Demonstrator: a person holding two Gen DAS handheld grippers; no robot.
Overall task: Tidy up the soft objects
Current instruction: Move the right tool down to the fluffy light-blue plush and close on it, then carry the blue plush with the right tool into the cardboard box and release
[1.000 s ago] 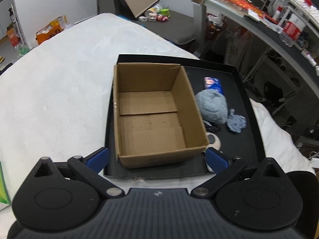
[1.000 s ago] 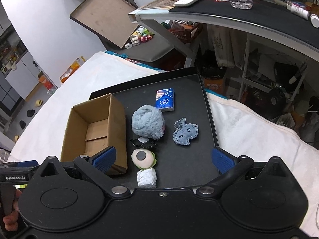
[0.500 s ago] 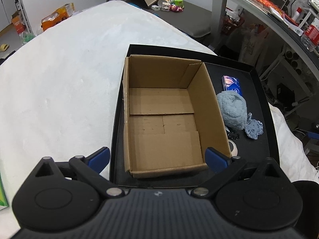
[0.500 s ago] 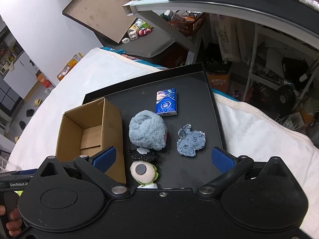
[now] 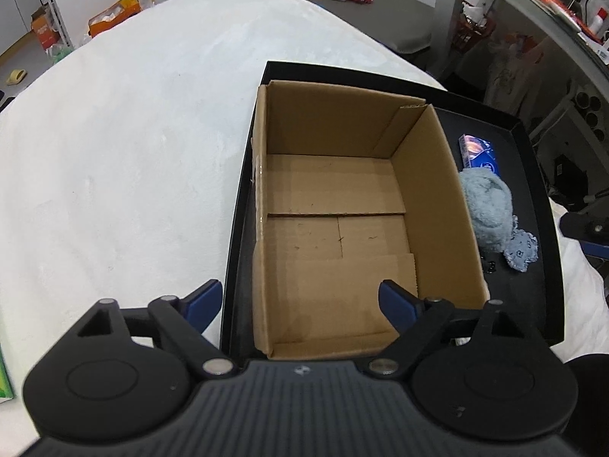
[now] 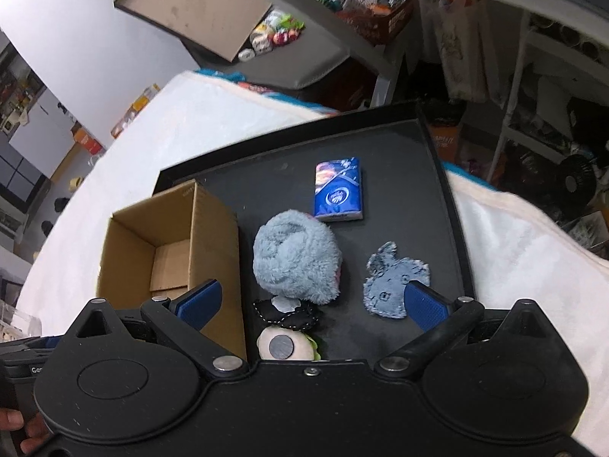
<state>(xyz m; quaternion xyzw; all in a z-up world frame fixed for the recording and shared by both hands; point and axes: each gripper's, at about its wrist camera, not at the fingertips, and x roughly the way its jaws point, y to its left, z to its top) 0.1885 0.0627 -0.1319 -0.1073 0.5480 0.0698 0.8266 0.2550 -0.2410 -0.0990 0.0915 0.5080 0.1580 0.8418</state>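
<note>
On the black tray (image 6: 437, 160) the cardboard box (image 5: 335, 236) is still unfilled. Every soft toy (image 6: 297, 259) remains outside. Nothing is held by the left claw (image 5: 300, 301), just narrowed, or the spread right claw (image 6: 310, 301).

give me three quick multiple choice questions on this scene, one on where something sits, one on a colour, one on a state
1. Where does the cardboard box sit?
A. at the left end of the black tray
B. on the white cover, off the tray
C. on the grey desk behind

2. What colour is the fluffy plush beside the box?
A. red
B. grey-blue
C. yellow

3. What is the state of the cardboard box?
A. taped shut
B. open and full of toys
C. open with nothing inside

Answers:
1. A, the box's base rests inside the tray's rim, with the tissue pack and the toys on the tray to its right.
2. B, the right wrist view shows its pile as pale grey-blue.
3. C, the left wrist view looks straight down at the bare cardboard floor.
</note>
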